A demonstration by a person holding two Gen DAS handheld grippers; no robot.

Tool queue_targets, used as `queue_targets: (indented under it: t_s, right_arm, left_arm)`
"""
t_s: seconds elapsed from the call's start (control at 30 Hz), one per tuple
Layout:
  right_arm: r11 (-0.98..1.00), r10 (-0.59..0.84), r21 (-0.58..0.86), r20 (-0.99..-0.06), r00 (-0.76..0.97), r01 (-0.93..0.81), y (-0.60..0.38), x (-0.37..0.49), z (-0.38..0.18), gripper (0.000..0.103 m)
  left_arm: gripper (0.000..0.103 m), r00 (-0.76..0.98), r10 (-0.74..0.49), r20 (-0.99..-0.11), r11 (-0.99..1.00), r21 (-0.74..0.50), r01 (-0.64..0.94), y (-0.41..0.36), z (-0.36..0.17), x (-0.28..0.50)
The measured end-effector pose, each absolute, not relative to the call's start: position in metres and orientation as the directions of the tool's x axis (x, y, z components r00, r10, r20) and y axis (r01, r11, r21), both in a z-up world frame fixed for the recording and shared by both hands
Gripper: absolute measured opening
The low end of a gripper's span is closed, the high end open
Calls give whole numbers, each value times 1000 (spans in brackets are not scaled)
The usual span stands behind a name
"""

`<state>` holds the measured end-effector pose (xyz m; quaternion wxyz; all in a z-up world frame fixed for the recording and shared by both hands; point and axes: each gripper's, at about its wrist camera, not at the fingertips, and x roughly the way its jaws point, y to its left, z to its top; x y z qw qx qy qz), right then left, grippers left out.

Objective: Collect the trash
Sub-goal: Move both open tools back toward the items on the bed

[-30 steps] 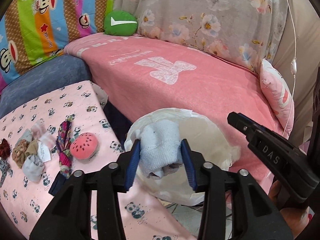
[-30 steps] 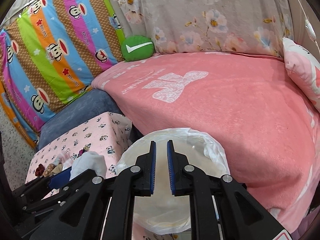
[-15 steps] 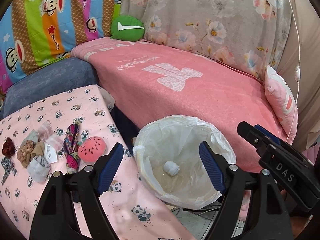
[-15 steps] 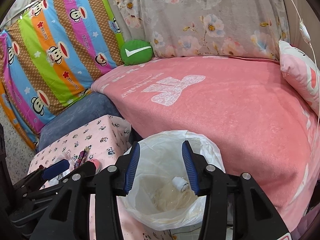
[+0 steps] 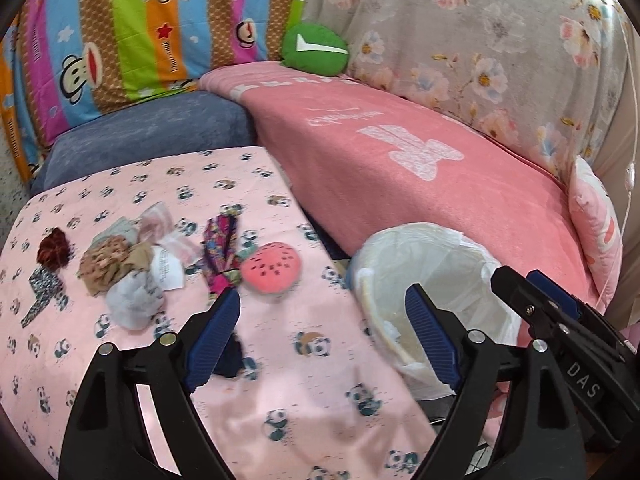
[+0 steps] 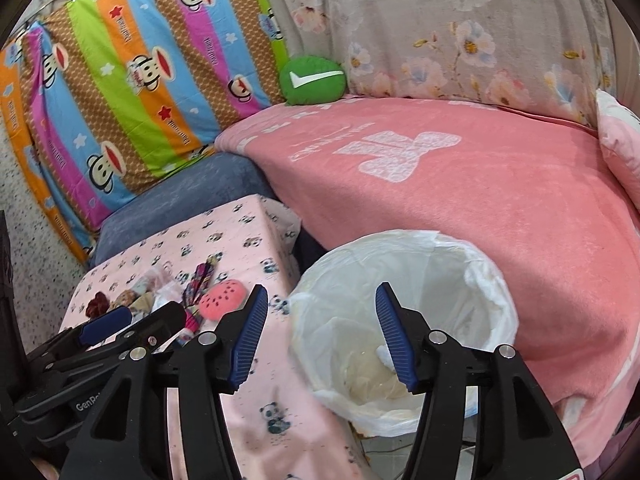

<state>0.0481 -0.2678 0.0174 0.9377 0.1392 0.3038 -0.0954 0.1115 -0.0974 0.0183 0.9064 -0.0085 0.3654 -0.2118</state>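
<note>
A bin lined with a white plastic bag [image 5: 432,252] stands between the panda-print table [image 5: 304,364] and the pink bed; it also shows in the right wrist view [image 6: 404,264], with a small white scrap [image 6: 384,354] inside. My left gripper [image 5: 322,340] is open and empty, over the table's right edge beside the bin. My right gripper [image 6: 320,336] is open and empty, over the bin's left rim. On the table lie a grey-white wad [image 5: 134,304], a beige crumpled scrap [image 5: 108,264], a dark red scrunchie [image 5: 54,248], a patterned cloth strip [image 5: 222,252] and a pink watermelon toy [image 5: 270,268].
The pink blanket-covered bed [image 5: 420,184] rises behind the bin, with a green cushion [image 5: 316,46] and a striped monkey-print pillow [image 5: 132,28] at the back. A blue cushion [image 5: 148,132] lies behind the table. A dark scrap [image 5: 232,356] lies under my left finger.
My left gripper let go of the light blue wad, which dropped into the bin, then swung left toward the table. My right gripper opened from shut and stayed over the bin.
</note>
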Motion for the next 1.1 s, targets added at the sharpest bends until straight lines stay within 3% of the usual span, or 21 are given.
queue_targets:
  t_s: [0.2,0.4,0.53,1.1]
  right_arm:
    - [954,-50,203,-619,784,220,-236,60,6,59]
    - [965,-15,191,-647,763,181,-208,73,-6,60]
    - [969,5,190,-662,749,161,-190,83,-14,66]
    - [981,81,181,-727,682,76,-127,140,-56,66]
  left_arm:
    - [81,651,-334,-682,936,-159,314,-65,7,119]
    - [88,660,-280,-697,958,-161,237,-29,-5,128]
    - [89,658,-254,-708,967,-169,192,-9,-12,136]
    - [89,606,-209,-768,971,-235,37,59,-57,185]
